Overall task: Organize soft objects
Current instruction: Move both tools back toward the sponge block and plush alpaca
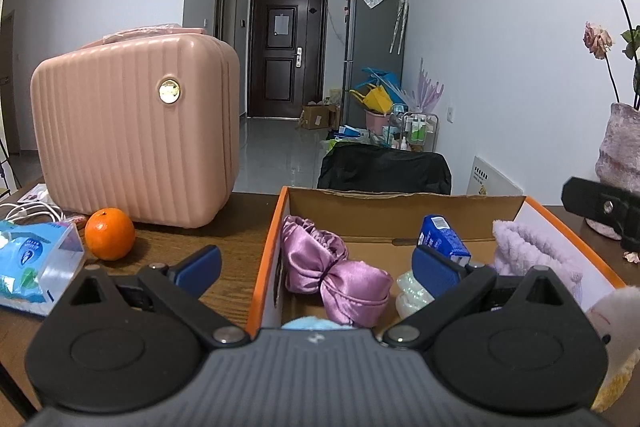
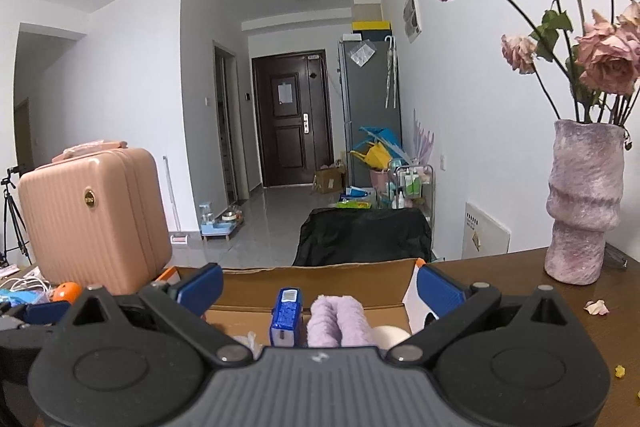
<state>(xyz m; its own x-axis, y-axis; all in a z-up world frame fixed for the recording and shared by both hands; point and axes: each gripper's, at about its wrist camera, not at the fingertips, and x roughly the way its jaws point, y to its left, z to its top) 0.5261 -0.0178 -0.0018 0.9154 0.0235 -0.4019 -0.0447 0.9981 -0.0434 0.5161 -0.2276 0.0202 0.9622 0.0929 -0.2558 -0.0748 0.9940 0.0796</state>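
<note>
Both grippers, the left gripper (image 1: 316, 265) and the right gripper (image 2: 318, 287), stand wide open and empty over the cardboard box (image 1: 400, 195) on the bench, and the purple fluffy towel (image 2: 338, 321), probably lying lengthwise away, sits just ahead between the right jaws, so the right hand is nearer.

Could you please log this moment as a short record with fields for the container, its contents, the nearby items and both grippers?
container: open cardboard box with orange edges, on the wooden table
contents: purple satin scrunchie, blue tissue pack, lilac fluffy cloth
left of box: pink case, orange
right of box: vase of dried roses
left gripper: open, empty
right gripper: open, empty
</note>
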